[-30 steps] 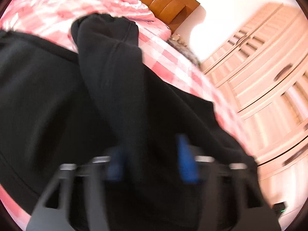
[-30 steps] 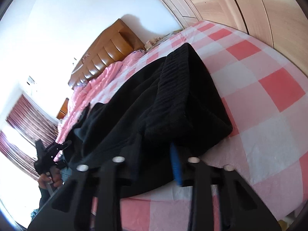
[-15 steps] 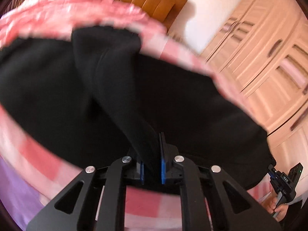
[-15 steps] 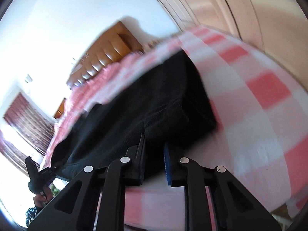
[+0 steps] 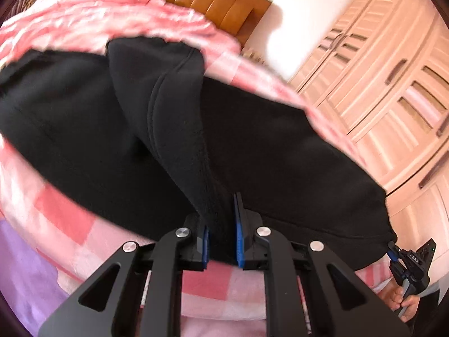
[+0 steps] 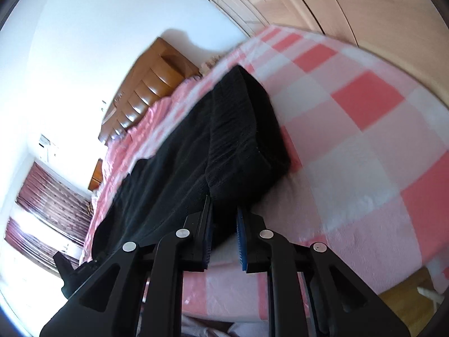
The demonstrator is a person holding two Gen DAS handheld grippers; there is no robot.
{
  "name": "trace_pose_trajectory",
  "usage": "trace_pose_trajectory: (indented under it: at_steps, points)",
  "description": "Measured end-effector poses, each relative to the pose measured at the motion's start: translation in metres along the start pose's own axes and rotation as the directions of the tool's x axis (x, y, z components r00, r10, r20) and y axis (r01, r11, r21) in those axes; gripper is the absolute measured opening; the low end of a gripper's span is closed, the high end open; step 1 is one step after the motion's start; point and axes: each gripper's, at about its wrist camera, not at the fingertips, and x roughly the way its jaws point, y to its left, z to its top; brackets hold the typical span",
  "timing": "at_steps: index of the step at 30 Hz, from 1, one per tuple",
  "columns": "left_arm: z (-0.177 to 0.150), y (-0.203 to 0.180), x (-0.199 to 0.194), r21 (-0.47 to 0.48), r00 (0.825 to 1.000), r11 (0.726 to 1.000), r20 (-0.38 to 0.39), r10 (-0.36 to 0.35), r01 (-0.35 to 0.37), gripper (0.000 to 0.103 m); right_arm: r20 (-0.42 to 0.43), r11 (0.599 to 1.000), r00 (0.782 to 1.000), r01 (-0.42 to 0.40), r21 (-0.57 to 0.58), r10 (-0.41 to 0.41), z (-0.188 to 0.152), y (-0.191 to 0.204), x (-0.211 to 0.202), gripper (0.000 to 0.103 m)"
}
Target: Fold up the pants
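Note:
Black pants (image 5: 280, 146) lie spread across the pink checked bed, with one leg folded over on top. My left gripper (image 5: 221, 224) pinches a ridge of the black fabric between its blue pads (image 5: 239, 236) at the near edge; its jaws are opening slightly with the cloth still between them. In the right wrist view the pants (image 6: 174, 168) show their ribbed waistband (image 6: 233, 129). My right gripper (image 6: 223, 224) is shut on the waistband's near corner. That same right gripper (image 5: 404, 255) appears at the pants' far right end, held by a hand (image 5: 398, 300).
The checked sheet (image 6: 364, 98) extends right of the pants. A pink quilt (image 5: 98, 19) and wooden headboard (image 5: 213, 2) lie beyond them. A light wooden wardrobe (image 5: 393, 84) stands along the right. Purple cloth (image 5: 22, 266) hangs at the near left. Curtains (image 6: 42, 210) cover a bright window.
Both grippers went from spread jaws to narrow jaws on the black fabric. The left gripper drew back to the pants' near edge; the right gripper's view shifted only slightly.

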Motion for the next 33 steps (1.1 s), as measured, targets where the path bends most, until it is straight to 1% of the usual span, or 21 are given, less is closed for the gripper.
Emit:
trace_pose_trajectory:
  at_steps: [2,3,4,5,6,7,8,9,10,11,13,15,16,18,20,21,24,26,27,31,33]
  points:
    - [-0.001,0.005,0.001,-0.014,1.0,1.0,0.012,-0.014,0.014,0.017,0.001,0.998,1.0,0.025,-0.053,-0.025,0.0,0.007,0.002,0.019]
    - [0.0,0.004,0.001,-0.008,1.0,1.0,0.009,-0.007,0.007,0.02,-0.007,0.995,0.999,0.039,-0.088,-0.039,0.0,0.014,0.003,0.025]
    - [0.001,0.001,0.0,0.002,1.0,1.0,0.009,0.011,-0.011,0.022,-0.017,0.993,0.999,0.045,-0.108,-0.047,-0.001,0.017,0.004,0.036]
    - [0.0,-0.001,-0.003,0.012,0.999,0.999,0.017,0.035,-0.035,0.033,-0.036,0.992,0.998,0.039,-0.124,-0.044,0.0,0.019,0.005,0.047]
    - [0.001,-0.003,-0.008,0.023,0.996,0.996,0.042,0.084,-0.085,0.054,-0.04,0.992,0.999,0.03,-0.122,-0.035,-0.001,0.019,0.004,0.077]
    - [0.001,-0.001,-0.012,0.026,0.991,0.993,0.066,0.116,-0.117,0.063,-0.014,0.994,1.0,0.013,-0.11,-0.014,-0.001,0.018,-0.003,0.088]
    - [0.002,-0.002,-0.019,0.021,0.984,0.989,0.103,0.146,-0.149,0.069,0.009,0.994,1.0,0.013,-0.11,-0.012,-0.001,0.017,-0.009,0.087]
    - [0.003,-0.001,-0.027,0.011,0.976,0.985,0.138,0.17,-0.173,0.069,0.028,0.993,0.999,0.028,-0.112,-0.025,0.0,0.015,-0.015,0.083]
    - [0.004,-0.002,-0.036,0.001,0.967,0.982,0.174,0.187,-0.19,0.069,0.041,0.993,0.998,0.043,-0.112,-0.039,0.001,0.014,-0.018,0.073]
    - [0.004,-0.003,-0.042,-0.005,0.961,0.981,0.198,0.192,-0.195,0.069,0.06,0.992,0.996,0.07,-0.106,-0.064,0.002,0.009,-0.023,0.068]
    - [0.003,-0.007,-0.052,-0.008,0.956,0.983,0.233,0.179,-0.182,0.072,0.064,0.987,0.991,0.126,-0.103,-0.12,0.005,0.002,-0.026,0.051]
    - [0.004,-0.019,-0.054,0.019,0.963,0.99,0.237,0.128,-0.136,0.075,0.069,0.973,0.979,0.199,-0.113,-0.193,0.005,-0.004,-0.028,0.046]
    - [0.003,-0.026,-0.054,0.036,0.966,0.992,0.233,0.11,-0.122,0.077,0.071,0.966,0.973,0.227,-0.126,-0.219,0.004,-0.005,-0.028,0.046]
    - [-0.001,-0.042,-0.047,0.088,0.975,0.992,0.209,0.073,-0.093,0.08,0.078,0.932,0.949,0.314,-0.18,-0.304,0.001,-0.001,-0.022,0.046]
    - [-0.009,-0.054,-0.035,0.142,0.983,0.987,0.175,0.047,-0.072,0.082,0.082,0.906,0.937,0.348,-0.241,-0.338,0.002,0.007,-0.014,0.046]
    - [-0.011,-0.06,-0.027,0.169,0.987,0.983,0.156,0.046,-0.073,0.082,0.082,0.902,0.937,0.35,-0.253,-0.34,0.005,0.011,-0.008,0.046]
    - [-0.016,-0.073,-0.002,0.224,0.992,0.971,0.105,0.065,-0.087,0.082,0.084,0.922,0.949,0.316,-0.226,-0.304,0.016,0.017,0.004,0.046]
    - [-0.018,-0.072,0.009,0.219,0.995,0.972,0.07,0.069,-0.082,0.082,0.062,0.947,0.965,0.26,-0.187,-0.253,0.022,0.02,0.006,0.052]
    - [-0.017,-0.071,0.012,0.215,0.996,0.973,0.064,0.066,-0.079,0.083,0.053,0.952,0.968,0.251,-0.173,-0.246,0.024,0.02,0.006,0.055]
    - [-0.022,-0.07,0.018,0.244,0.995,0.966,0.067,0.073,-0.087,0.088,-0.012,0.969,0.976,0.212,-0.127,-0.216,0.021,0.012,0.011,0.054]
    - [-0.026,-0.076,0.021,0.28,0.993,0.954,0.076,0.089,-0.107,0.092,-0.009,0.966,0.974,0.223,-0.131,-0.226,0.021,0.013,0.01,0.052]
